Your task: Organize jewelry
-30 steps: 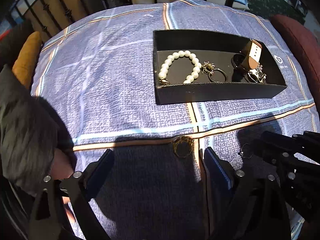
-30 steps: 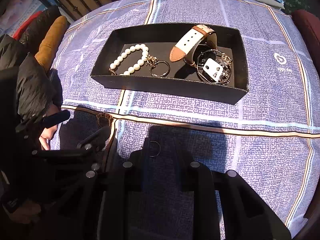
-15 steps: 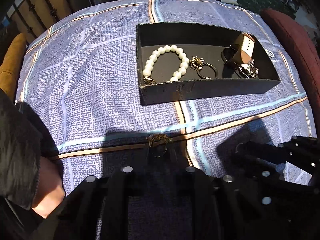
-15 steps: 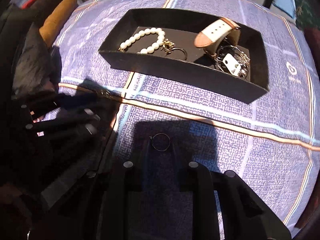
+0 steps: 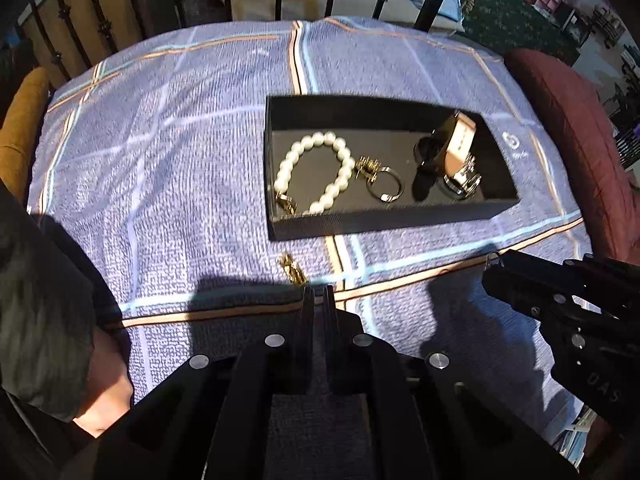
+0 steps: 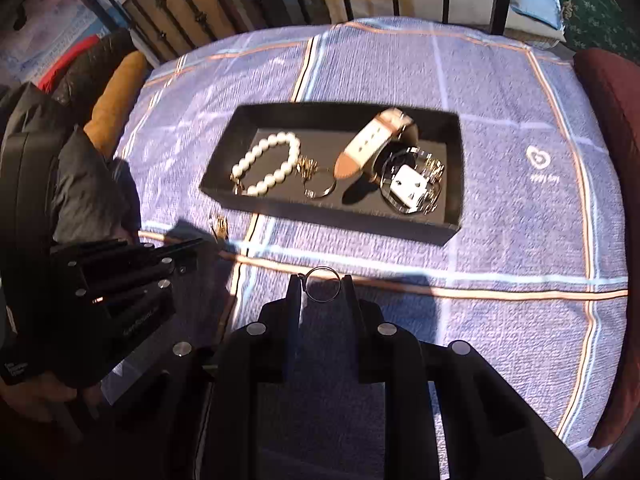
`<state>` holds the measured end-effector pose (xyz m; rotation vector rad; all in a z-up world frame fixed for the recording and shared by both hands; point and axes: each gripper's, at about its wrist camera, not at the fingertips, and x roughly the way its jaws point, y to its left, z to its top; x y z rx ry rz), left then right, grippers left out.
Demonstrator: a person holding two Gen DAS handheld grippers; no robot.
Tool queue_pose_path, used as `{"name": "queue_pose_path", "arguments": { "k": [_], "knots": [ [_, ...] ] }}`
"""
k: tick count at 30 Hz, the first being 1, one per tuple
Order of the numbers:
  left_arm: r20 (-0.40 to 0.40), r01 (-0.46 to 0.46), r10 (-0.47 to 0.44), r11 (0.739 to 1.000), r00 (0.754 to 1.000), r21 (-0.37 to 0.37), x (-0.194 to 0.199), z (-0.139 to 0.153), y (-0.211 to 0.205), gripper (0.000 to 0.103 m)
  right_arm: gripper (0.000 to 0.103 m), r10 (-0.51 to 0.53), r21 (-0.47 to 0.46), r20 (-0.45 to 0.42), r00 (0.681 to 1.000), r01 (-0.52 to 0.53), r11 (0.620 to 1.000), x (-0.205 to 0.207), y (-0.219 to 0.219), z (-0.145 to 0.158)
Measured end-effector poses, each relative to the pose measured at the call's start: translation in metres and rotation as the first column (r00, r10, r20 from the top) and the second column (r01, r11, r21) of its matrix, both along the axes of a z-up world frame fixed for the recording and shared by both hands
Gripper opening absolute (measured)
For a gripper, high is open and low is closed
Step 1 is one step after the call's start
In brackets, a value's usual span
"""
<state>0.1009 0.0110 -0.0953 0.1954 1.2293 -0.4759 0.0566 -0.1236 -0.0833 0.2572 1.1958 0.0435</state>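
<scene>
Blue checked cloth (image 6: 500,208) lies open around both tools. Left gripper (image 5: 318,294), jaws pressed together, pinches a gold piece (image 5: 293,269); right gripper (image 6: 322,282) pinches a thin ring (image 6: 322,284). Ahead of both, the black tray (image 5: 384,226) holds a pearl bracelet (image 5: 316,174), a key ring (image 5: 384,186) and a watch (image 6: 372,144).

On the blue checked cloth (image 6: 500,92) I note a white heart-shaped logo (image 6: 538,157) with small illegible lettering beneath; raised letters "DAS" (image 5: 600,386) show on my right gripper (image 5: 494,266) body; nothing else reads.
</scene>
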Motion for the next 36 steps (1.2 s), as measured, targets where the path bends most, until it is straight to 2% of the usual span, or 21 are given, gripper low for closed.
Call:
{"name": "queue_pose_path", "arguments": {
  "k": [7,12,18,24,27,29,30,32,36],
  "knots": [
    [0.045,-0.017,0.017,1.0,0.999,0.003,0.019,0.027,-0.025,0.004,0.021,-0.048,-0.018,0.045,0.998,0.049,0.999,0.014,-0.018,0.02],
    [0.068,-0.008,0.008,1.0,0.998,-0.005,0.021,0.036,-0.039,0.004,0.021,-0.063,-0.029,0.082,0.995,0.065,0.997,0.026,-0.025,0.032],
    [0.082,-0.015,0.016,1.0,0.996,-0.014,0.03,0.039,-0.053,0.004,0.021,-0.068,-0.058,0.101,0.993,0.074,0.996,0.044,-0.028,0.036],
    [0.082,-0.026,0.026,1.0,0.996,0.005,0.043,0.032,-0.063,0.005,0.021,-0.069,-0.091,0.078,0.995,0.076,0.993,0.058,-0.035,0.026],
    [0.078,-0.033,0.031,0.999,0.996,0.017,0.047,0.027,-0.065,0.016,0.022,-0.08,-0.1,0.068,0.994,0.087,0.991,0.061,-0.038,0.022],
    [0.077,-0.039,0.037,0.999,0.996,0.022,0.048,0.025,-0.066,0.03,0.023,-0.091,-0.098,0.058,0.994,0.096,0.991,0.062,-0.04,0.02],
    [0.076,-0.041,0.039,0.999,0.996,0.027,0.048,0.024,-0.066,0.034,0.027,-0.094,-0.1,0.054,0.994,0.099,0.99,0.062,-0.041,0.019],
    [0.08,-0.041,0.038,0.998,0.996,0.045,0.048,0.022,-0.067,0.039,0.032,-0.102,-0.113,0.051,0.994,0.107,0.988,0.061,-0.041,0.017],
    [0.076,-0.046,0.042,0.998,0.996,0.045,0.049,0.021,-0.066,0.045,0.032,-0.114,-0.102,0.049,0.992,0.118,0.988,0.06,-0.045,0.016]
  ]
}}
